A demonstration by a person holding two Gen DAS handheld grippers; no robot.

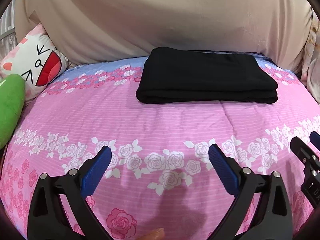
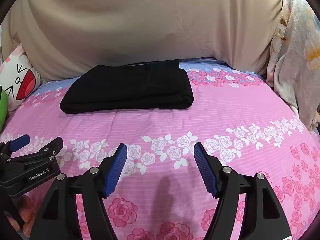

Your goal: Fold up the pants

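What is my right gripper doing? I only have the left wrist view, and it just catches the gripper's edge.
Observer: The right gripper is open, its blue fingers spread above the pink floral sheet, with nothing between them.
Operator: Is it touching the pants?
Observer: No. The folded black pants lie apart from it, farther up the bed, ahead and a little to its left.
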